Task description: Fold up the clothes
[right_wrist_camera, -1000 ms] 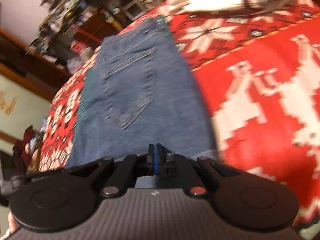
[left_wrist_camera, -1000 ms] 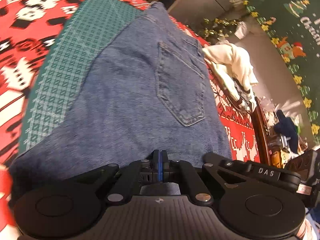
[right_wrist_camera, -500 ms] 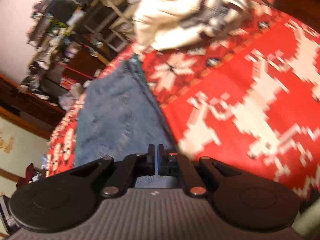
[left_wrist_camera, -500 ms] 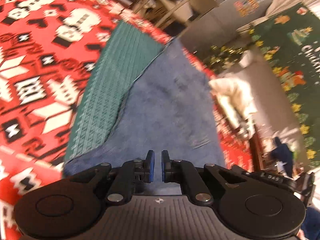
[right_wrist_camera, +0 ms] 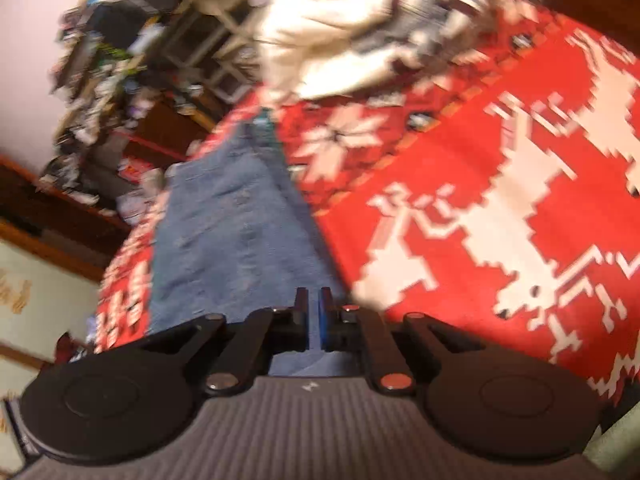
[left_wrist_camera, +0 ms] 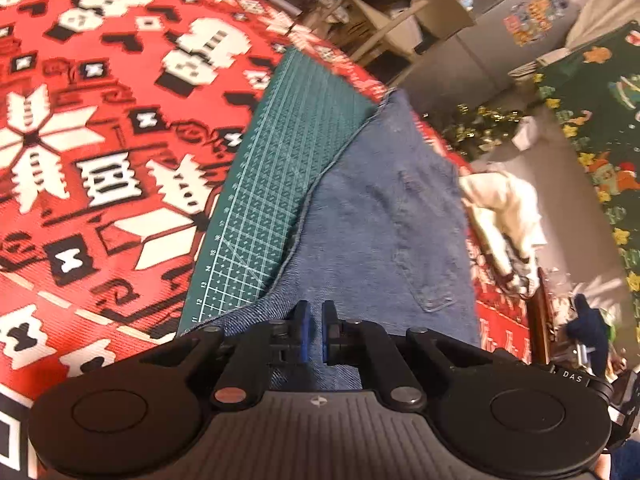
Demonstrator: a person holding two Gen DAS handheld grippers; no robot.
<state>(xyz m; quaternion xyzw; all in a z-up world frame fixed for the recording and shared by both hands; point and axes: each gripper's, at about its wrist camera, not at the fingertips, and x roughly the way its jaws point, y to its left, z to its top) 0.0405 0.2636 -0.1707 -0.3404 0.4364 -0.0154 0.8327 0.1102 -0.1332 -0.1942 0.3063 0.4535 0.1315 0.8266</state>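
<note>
1. Left hand-held gripper (left_wrist_camera: 315,330): bottom centre of left wrist view. Fingers a little apart, narrow gap w/ denim showing through; nothing pinched. Blue pads on inner faces.

2. Right hand-held gripper (right_wrist_camera: 314,320): bottom centre of right wrist view. Fingers slightly parted, small gap, not gripping anything. View motion-blurred.

3. Jeans (left_wrist_camera: 384,216): blue denim, folded, lying flat on the surface. Left wrist view: run from lower centre up to upper centre-right of frame; back pocket (left_wrist_camera: 430,256) visible at centre-right, stitched outline. Near edge of the denim sits just under/behind the left gripper tips. Right wrist view: jeans (right_wrist_camera: 236,232) at centre-left, running from gripper tips up toward frame centre; detail smeared.

4. Cutting mat (left_wrist_camera: 276,184): green w/ pale grid + ruler numbers, lies under the jeans; its left part uncovered, centre of left wrist view. Thin teal sliver at far end of jeans in right wrist view, prob. same mat, cannot tell for sure.

5. Surface cloth (left_wrist_camera: 92,152): red w/ white + black knit-style pattern; fills left half of left wrist view. Right wrist view: cloth (right_wrist_camera: 500,208) fills right half.

6. Pile of clothes (right_wrist_camera: 360,28): cream/white w/ dark bits, top centre-right of right wrist view, beyond jeans, well apart from gripper. Same pile (left_wrist_camera: 504,216) at right of left wrist view, just beside jeans' right edge.
</note>
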